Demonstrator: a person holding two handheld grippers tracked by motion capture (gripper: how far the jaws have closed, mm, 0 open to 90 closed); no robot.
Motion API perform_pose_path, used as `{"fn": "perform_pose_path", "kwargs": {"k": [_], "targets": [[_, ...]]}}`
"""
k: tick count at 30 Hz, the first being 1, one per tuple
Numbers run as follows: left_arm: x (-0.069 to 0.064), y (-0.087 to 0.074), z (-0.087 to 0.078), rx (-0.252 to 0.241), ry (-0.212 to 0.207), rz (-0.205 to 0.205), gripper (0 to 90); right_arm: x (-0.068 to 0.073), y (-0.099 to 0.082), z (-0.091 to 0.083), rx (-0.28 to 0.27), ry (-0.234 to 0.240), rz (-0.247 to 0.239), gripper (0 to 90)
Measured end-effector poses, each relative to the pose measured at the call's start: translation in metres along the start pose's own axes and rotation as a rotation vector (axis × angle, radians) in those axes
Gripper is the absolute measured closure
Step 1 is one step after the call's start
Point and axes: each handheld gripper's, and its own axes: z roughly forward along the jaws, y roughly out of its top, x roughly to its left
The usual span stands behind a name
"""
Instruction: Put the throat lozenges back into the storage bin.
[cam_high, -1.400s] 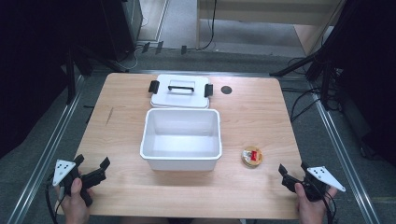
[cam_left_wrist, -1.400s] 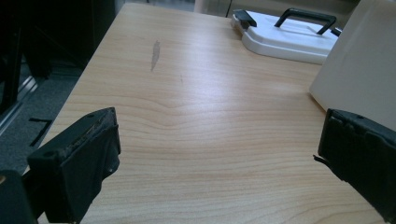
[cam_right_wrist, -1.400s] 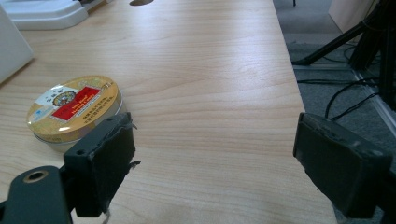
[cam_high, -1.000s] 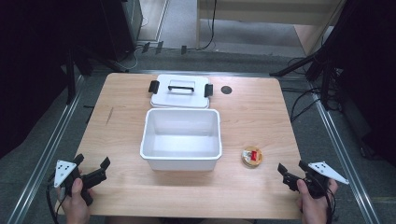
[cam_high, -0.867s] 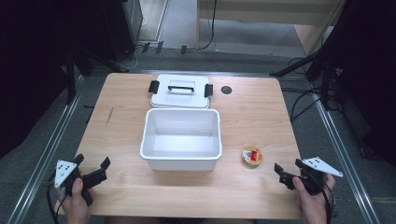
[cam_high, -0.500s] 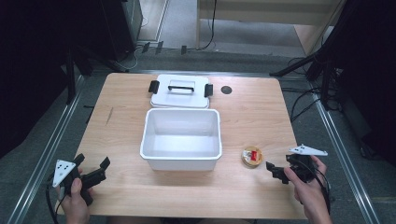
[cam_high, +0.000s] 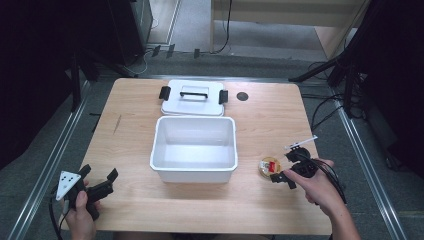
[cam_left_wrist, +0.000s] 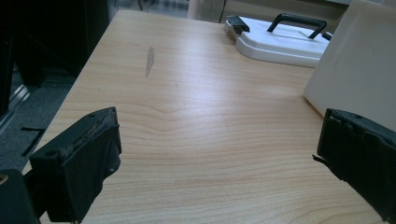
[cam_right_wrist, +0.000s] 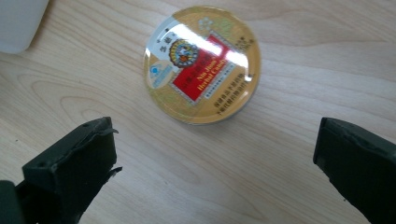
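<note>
Right gripper (cam_high: 286, 170) jaws apart beside round tin (cam_right_wrist: 202, 64), untouched.

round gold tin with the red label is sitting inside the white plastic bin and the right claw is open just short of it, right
Not quite. The round gold tin with the red label lies on the wooden table, beside the white plastic bin, not inside it; the high view shows this. The rest holds: the right claw is open just short of it.

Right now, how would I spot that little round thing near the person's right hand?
Find the white open bin mid-table; just right of it, in front of the right gripper, lies a small round tin. Its gold lid with a red label is the table's one colourful item.
</note>
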Motion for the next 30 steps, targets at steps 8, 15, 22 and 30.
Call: {"fn": "perform_pose_path", "kwargs": {"k": [8,15,22,30], "targets": [[0.000,0.000,0.000,0.003,0.001,-0.001,0.0,0.018,0.027,0.011,0.152,-0.064,-0.031,0.4],[0.000,0.000,0.001,0.003,0.004,0.001,0.0,0.025,0.046,0.025,0.242,-0.118,-0.016,4.5],[0.000,0.000,0.001,0.003,0.003,0.001,0.0,0.028,0.056,0.040,0.280,-0.150,0.014,9.4],[-0.001,0.000,0.001,0.005,0.003,0.002,0.0,0.029,0.060,0.049,0.307,-0.171,0.028,14.3]]}}
